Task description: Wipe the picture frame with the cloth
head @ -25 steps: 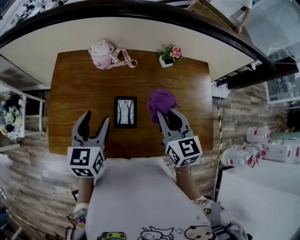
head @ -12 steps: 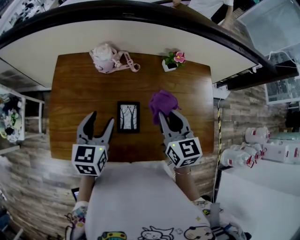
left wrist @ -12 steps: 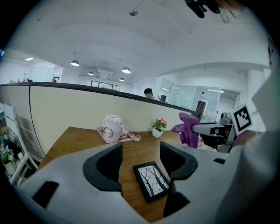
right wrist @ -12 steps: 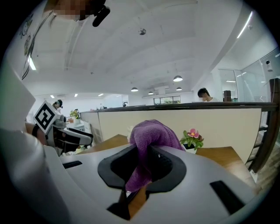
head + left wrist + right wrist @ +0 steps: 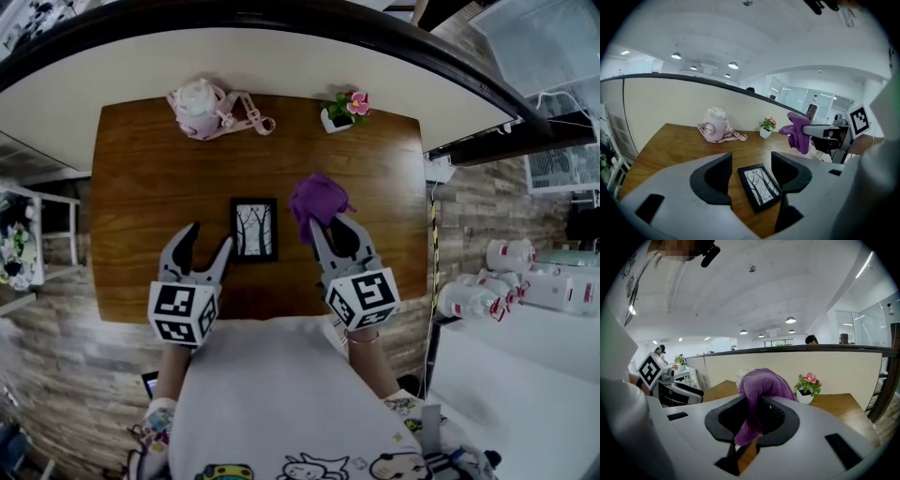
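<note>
Purple cloth [image 5: 317, 199] in right tongs [image 5: 330, 225]; pot [image 5: 330, 123] holds flowers [image 5: 353, 103].

Bright, even ceiling-lamp light, soft shadows, strong fisheye bending with dark vignetted corners, and mild blur throughout.

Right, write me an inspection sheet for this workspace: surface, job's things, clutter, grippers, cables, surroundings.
Surface: brown wooden table, rectangular, mostly bare.
Job's things: black-framed picture of bare trees lies flat mid-table; purple terry cloth is held just right of it.
Clutter: pink bottle with a strap and white pot with a pink flower, both at the far edge.
Grippers: left gripper has jaws apart, nothing held, with the frame ahead of them; right gripper is clamped on the cloth.
Cables: nothing seen on the table; a yellow-black striped strip hangs right of it.
Surroundings: cream partition wall behind; plank floor.
</note>
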Available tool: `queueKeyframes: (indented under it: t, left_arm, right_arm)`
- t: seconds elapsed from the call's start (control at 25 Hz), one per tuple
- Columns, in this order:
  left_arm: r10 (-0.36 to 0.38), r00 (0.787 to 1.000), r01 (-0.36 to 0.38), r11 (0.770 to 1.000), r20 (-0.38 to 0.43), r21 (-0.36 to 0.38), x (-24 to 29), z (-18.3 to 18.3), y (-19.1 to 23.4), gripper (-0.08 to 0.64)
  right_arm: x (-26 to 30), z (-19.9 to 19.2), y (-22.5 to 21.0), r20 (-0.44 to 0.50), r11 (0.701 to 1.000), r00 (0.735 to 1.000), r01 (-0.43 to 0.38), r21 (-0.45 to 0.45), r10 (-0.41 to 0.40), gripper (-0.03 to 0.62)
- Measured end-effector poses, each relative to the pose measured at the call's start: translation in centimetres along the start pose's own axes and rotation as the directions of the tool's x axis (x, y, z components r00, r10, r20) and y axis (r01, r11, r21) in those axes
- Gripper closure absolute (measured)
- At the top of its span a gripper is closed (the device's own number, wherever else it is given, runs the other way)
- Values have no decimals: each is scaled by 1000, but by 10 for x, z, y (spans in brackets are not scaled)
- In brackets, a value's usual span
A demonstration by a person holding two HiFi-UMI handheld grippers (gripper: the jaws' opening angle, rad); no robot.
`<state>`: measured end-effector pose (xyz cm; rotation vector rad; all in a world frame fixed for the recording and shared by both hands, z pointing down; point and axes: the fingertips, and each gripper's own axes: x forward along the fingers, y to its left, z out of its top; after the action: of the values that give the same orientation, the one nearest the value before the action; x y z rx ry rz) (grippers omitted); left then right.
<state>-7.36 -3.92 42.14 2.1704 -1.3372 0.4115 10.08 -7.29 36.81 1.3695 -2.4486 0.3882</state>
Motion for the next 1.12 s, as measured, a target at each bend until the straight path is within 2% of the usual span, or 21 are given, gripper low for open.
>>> queueKeyframes:
  t: [0.52, 0.76, 1.12]
  left_arm:
    - [-71, 983, 68, 997, -170, -21, 42, -60, -1, 318]
    - [-83, 967, 77, 996, -242, -34, 57, -90, 3, 342]
    - [-106, 947, 95, 994, -303, -52, 73, -118, 4, 393]
  right_arm:
    - [37, -34, 12, -85, 998, 995, -55, 17, 56, 540]
    - [51, -53, 14, -123, 997, 990, -70, 38, 74, 540]
    - [66, -85, 15, -181, 994, 979, -84, 67, 95, 540]
